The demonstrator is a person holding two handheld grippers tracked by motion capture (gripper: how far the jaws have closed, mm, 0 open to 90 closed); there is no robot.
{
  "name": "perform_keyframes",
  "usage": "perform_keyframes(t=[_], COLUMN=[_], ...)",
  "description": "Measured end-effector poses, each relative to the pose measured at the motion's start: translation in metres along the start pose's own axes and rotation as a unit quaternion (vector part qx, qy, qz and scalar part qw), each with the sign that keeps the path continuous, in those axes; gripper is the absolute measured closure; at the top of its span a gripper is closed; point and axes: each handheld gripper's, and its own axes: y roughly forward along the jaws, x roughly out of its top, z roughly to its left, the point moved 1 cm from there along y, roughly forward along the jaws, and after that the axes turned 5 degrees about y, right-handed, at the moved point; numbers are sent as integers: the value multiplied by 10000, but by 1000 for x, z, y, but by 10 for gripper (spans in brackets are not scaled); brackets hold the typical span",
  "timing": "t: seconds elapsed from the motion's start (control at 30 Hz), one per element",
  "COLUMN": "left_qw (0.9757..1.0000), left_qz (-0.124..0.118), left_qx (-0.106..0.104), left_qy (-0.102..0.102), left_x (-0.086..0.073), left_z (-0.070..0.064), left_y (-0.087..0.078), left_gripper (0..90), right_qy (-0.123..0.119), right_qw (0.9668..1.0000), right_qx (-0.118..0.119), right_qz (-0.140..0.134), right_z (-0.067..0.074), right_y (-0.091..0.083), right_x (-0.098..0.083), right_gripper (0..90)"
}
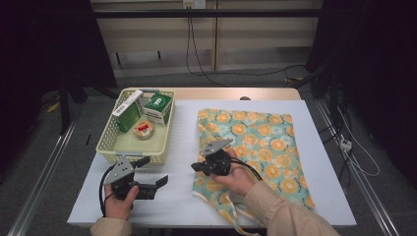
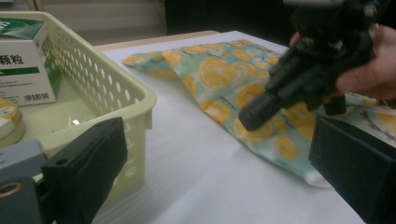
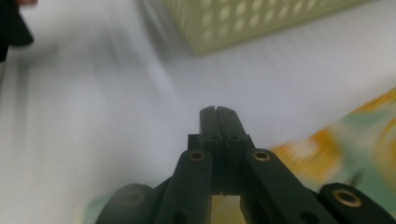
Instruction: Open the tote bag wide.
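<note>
Orange-print cloth bag [image 1: 255,147] lying flat just right of the perforated basket [image 1: 111,146]. Right gripper [image 3: 218,112], jaws pressed together with nothing visibly pinched, rides at the bag's basket-side edge; re-grip that hem squarely before lifting. Left gripper [image 1: 158,181] waits, jaws apart, below the basket.

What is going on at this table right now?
A person sits at a white table with a two-jaw gripper in each hand. The right gripper has its jaws shut together, with nothing visible between them, over the left edge of an orange-print cloth bag lying flat. The left gripper hangs open near the table's front edge, beside a cream basket that holds two green-and-white boxes and a small round tin.
</note>
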Motion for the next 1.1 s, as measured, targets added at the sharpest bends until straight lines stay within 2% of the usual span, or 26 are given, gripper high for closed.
perform_keyframes(t=[0.07, 0.1, 0.17, 0.23, 0.27, 0.3, 0.37, 0.4, 0.43, 0.47, 0.53, 0.6, 0.77, 0.83, 0.9, 0.97, 1.1], left_qw=[10000, 10000, 10000, 10000, 10000, 10000, 9999, 9999, 9999, 9998, 9994, 9989, 9960, 9957, 9960, 9966, 9975], left_qz=[6, -10, -13, 0, 17, 33, 69, 71, 115, 135, 213, 290, 533, 553, 539, 520, 489], left_qx=[27, 36, 30, 10, -7, -27, -64, -108, -125, -173, -255, -369, -649, -673, -644, -604, -478], left_qy=[-8, -64, -36, -47, -46, -57, -51, -38, -13, 35, 93, 94, 304, 313, 298, 211, 174], left_x=[-1, -1, -1, -1, -1, -1, 0, 1, 2, 4, 5, 7, 9, 9, 9, 8, 6], left_z=[1, 1, 2, 1, 1, 0, -2, -5, -6, -9, -13, -19, -32, -35, -34, -32, -25], left_y=[-1, -1, -2, -2, -2, -1, 1, 3, 4, 6, 10, 15, 29, 31, 31, 29, 23], left_gripper=[42, 42, 42, 42, 42, 42, 42, 42, 42, 41, 43, 43, 51, 51, 50, 50, 49], right_qy=[50, -21, -6, -74, -22, 153, 201, 253, 343, 357, 371, 412, 410, 483, 505, 364, 123], right_qw=[9999, 9999, 10000, 9999, 9999, 9997, 9995, 9990, 9983, 9981, 9965, 9945, 9911, 9911, 9919, 9942, 9987], right_qx=[82, 31, 25, 37, 32, -96, -210, -309, -412, -452, -676, -884, -1192, -1173, -1097, -965, -488], right_qz=[-132, -134, -62, -124, -123, -192, -157, -192, -217, -231, -320, -378, -421, -411, -386, -309, -70], right_z=[-1, 0, 2, 1, -1, -6, -15, -19, -25, -28, -34, -38, -45, -48, -45, -34, -8], right_y=[4, 6, 10, 7, 4, -2, -16, -21, -31, -36, -51, -63, -80, -82, -82, -79, -68], right_x=[15, 22, 28, 25, 23, 18, 9, 6, 2, -1, -7, -11, -21, -25, -27, -27, -32], right_gripper=[900, 900, 900, 900, 828, 698, 621, 538, 497, 485, 371, 319, 208, 206, 203, 203, 228])
